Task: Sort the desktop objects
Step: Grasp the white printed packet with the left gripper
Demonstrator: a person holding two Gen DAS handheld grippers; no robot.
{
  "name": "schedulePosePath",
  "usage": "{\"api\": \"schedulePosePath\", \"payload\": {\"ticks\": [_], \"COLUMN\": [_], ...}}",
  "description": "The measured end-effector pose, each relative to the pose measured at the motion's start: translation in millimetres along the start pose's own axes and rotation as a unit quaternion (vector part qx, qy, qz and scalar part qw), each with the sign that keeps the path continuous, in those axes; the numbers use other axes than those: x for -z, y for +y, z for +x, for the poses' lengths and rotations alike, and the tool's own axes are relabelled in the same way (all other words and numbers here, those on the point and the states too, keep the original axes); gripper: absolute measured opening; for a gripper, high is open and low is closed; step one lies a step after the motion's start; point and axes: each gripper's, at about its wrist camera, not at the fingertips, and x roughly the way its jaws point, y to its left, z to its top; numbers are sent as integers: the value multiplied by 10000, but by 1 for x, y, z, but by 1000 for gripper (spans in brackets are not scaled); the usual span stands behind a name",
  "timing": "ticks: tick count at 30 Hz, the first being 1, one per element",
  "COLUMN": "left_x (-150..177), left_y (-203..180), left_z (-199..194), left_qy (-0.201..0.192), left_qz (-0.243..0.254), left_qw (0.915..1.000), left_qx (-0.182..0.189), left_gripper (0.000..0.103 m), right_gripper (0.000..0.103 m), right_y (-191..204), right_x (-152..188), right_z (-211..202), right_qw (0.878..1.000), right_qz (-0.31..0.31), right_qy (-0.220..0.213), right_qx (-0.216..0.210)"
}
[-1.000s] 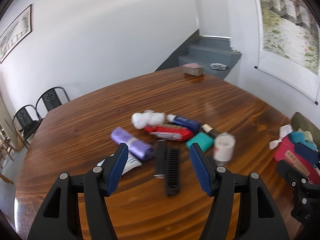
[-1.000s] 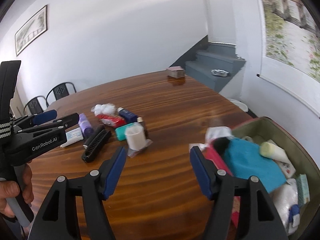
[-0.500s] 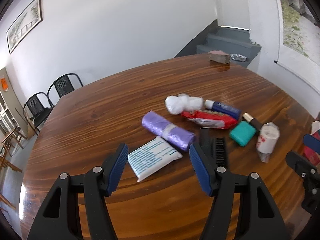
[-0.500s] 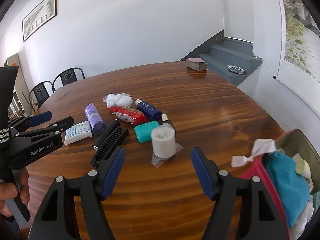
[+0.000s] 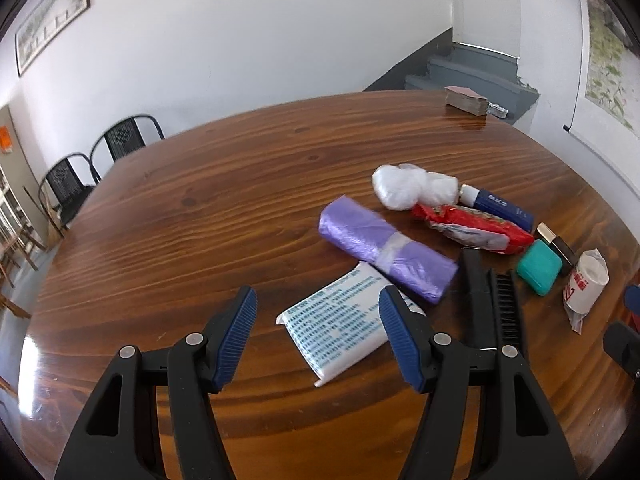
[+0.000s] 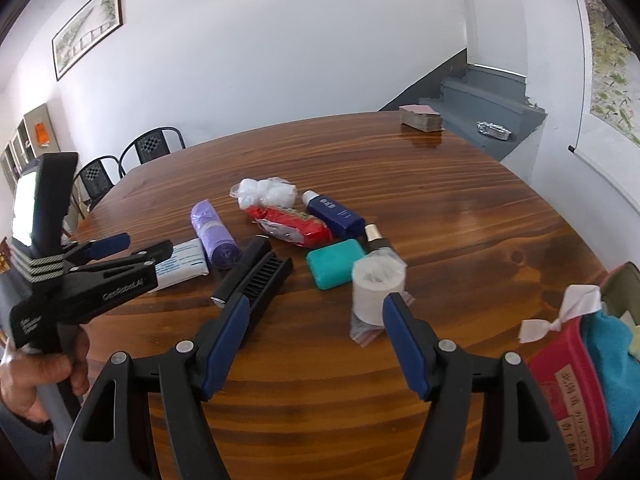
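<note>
My left tongs [image 5: 316, 334]: jaws apart, nothing clamped, held above the table [image 5: 200, 216]; the white packet with blue print [image 5: 340, 328] shows in the gap between them, lying flat on the wood.
My right tongs [image 6: 316, 342]: jaws apart, gripping nothing; the white roll in clear wrap [image 6: 376, 292] sits just beyond my right finger [image 6: 404, 344].
Left hand [image 6: 36, 376]: seen from the right camera, wrapped round the handle of the left tongs at the table's near left edge.
Things to sort: a loose cluster mid-table, all resting on the wood.
Purple roll [image 5: 384, 256]: lies just behind the white packet, touching or overlapping its far corner.
Black comb and black bar [image 6: 256, 276]: side by side, right of the purple roll, close to my right tongs' left finger.
Teal case [image 6: 336, 262]: between the comb and the white roll.
Red packet [image 6: 292, 226]: behind the teal case, touching the blue tube [image 6: 336, 216].
Clear bag of white wads [image 6: 264, 194]: farthest of the cluster.
Small dark bottle with pale cap [image 6: 374, 236]: just behind the white roll.
Bin at right [image 6: 624, 280]: holds a red pouch [image 6: 568, 380] and a blue cloth [image 6: 612, 360].
Far edge: a small stack of cards [image 6: 420, 118], well apart from the rest.
</note>
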Motion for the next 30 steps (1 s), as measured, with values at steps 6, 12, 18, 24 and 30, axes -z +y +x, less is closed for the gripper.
{"api": "schedulePosePath", "payload": {"ticks": [6,12,18,24,30], "left_x": [1,-2,-14,-17,-7], "left_y": [3,-4,1,13,1], "left_z": [10,8,23,45,42], "left_qy": [122,67,58,330,406], "left_qz": [21,8,-11,-101,325], "left_qw": [9998,9991,9988,9957,9905], "left_qx": [133,422,493,865,1276], "left_gripper": [67,67,67,67,67], "right_gripper": [73,73,73,73,73], "right_y": [1,2,4,4,2], "right_x": [3,6,9,10,10], "right_z": [4,8,11,12,11], "right_qw": [9999,9997,9996,9992,9992], "right_qz": [27,75,89,108,158], "right_qy": [70,148,202,221,214], "right_qx": [-84,-158,-200,-300,-300]}}
